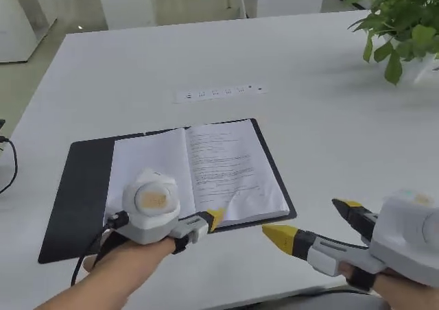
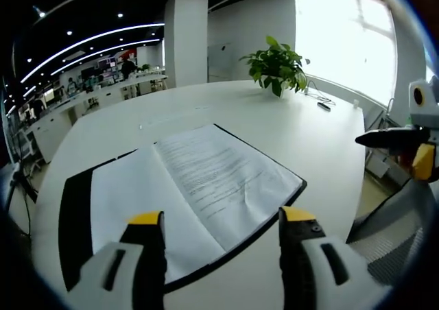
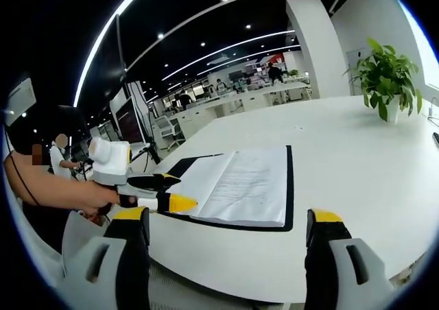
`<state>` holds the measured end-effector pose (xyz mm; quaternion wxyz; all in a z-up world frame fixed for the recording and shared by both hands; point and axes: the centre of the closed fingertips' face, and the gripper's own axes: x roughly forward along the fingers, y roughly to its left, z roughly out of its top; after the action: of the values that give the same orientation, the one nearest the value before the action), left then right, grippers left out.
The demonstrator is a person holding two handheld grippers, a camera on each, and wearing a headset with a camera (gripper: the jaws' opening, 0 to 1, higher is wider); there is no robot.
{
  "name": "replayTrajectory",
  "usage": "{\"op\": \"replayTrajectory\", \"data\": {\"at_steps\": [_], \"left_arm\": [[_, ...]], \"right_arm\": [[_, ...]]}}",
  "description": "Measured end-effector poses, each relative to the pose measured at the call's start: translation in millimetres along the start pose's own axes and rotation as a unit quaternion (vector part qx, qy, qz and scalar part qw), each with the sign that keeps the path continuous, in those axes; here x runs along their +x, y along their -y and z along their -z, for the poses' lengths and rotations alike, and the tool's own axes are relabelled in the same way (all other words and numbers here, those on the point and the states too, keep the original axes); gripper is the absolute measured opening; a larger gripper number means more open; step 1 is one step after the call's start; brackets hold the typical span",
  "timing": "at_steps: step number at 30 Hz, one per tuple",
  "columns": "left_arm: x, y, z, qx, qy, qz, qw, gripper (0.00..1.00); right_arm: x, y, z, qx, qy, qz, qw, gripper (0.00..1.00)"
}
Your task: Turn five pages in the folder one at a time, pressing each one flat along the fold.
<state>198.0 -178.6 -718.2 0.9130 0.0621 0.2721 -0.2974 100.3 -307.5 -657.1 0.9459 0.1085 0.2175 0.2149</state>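
Observation:
A black folder [image 1: 75, 186] lies open on the white table, with a blank sheet [image 1: 151, 162] on its left and a printed page [image 1: 230, 166] on its right. My left gripper [image 1: 195, 226] hovers at the folder's near edge. In its own view it [image 2: 223, 217] is open, one jaw over the blank sheet and the other just past the folder [image 2: 75, 207], holding nothing. My right gripper [image 1: 313, 221] hangs open and empty over bare table, right of the folder's near corner. From its own view, the right gripper [image 3: 228, 215] faces the printed page [image 3: 250, 180] and the left gripper [image 3: 175, 190].
A potted plant [image 1: 401, 15] stands at the table's far right corner. A socket strip [image 1: 218, 92] is set into the tabletop beyond the folder. A black cable [image 1: 10, 166] hangs off the left edge. The table's near edge runs just below both grippers.

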Motion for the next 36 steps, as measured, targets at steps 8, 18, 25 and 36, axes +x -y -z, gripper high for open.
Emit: {"op": "replayTrajectory", "data": {"at_steps": [8, 18, 25, 36], "left_arm": [[41.2, 22.6, 4.0, 0.002, -0.009, 0.006, 0.9999, 0.58], [76.7, 29.3, 18.6, -0.016, -0.027, -0.016, 0.9994, 0.5], [78.4, 23.1, 25.8, 0.009, -0.025, -0.05, 0.9984, 0.38], [78.6, 42.6, 29.6, 0.108, 0.005, -0.049, 0.993, 0.08]], "right_arm": [[3.1, -0.7, 1.5, 0.0, -0.003, -0.01, 0.9999, 0.91], [4.1, 10.1, -1.7, 0.006, -0.002, -0.012, 0.9999, 0.89], [6.1, 17.9, 0.1, 0.008, -0.009, -0.014, 0.9998, 0.88], [11.3, 22.0, 3.7, 0.011, -0.021, -0.023, 0.9995, 0.88]]}}
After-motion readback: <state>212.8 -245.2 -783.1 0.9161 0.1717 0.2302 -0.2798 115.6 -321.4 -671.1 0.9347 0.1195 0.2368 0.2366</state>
